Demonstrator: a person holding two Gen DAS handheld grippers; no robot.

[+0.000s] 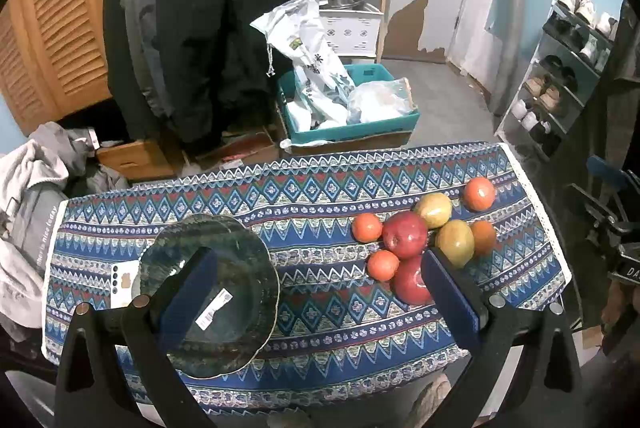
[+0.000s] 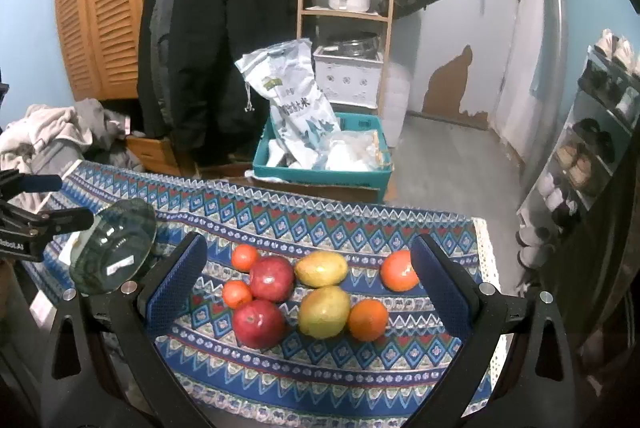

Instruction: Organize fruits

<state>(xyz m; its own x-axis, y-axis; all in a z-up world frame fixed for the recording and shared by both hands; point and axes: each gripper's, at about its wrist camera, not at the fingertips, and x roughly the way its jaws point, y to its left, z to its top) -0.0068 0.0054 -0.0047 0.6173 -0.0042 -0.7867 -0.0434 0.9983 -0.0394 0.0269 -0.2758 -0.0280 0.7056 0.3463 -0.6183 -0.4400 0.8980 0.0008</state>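
Left wrist view: glass plate [image 1: 224, 292] holds no fruit; both grippers [image 1: 320, 268] [image 2: 308, 256] gape apart.

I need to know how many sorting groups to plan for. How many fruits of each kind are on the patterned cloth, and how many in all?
Red apples: 2
Yellow-green mangoes: 2
Orange-coloured round fruits, probably oranges or tangerines: 4
Total: 8, all on the cloth; none in the glass plate.
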